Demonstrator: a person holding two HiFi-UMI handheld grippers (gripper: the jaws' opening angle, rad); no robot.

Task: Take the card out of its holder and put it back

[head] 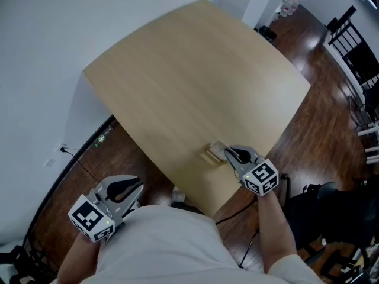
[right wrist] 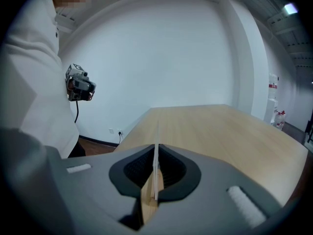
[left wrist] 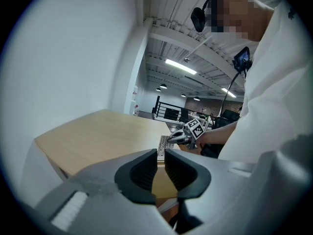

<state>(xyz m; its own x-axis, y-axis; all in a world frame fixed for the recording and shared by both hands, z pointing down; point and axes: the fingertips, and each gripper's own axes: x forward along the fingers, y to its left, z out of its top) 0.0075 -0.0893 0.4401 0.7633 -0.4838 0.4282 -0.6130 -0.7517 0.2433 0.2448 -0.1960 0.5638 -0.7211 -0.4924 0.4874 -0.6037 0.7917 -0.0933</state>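
Clamped edge-on between the shut jaws of my right gripper [right wrist: 155,173], the thin white card [right wrist: 156,146] stands upright, its long axis running straight away along the jaws. Its lower edge is down at the small wooden holder [head: 209,157] near the front edge of the pale wood table [head: 195,70], though I cannot tell whether it sits in the slot. My left gripper [left wrist: 160,168] hangs off the table's near corner beside my body, jaws a narrow gap apart and holding nothing, above a dark wood floor [head: 314,117], with a white wall [head: 41,34] behind and black chairs [head: 355,46] at far right.
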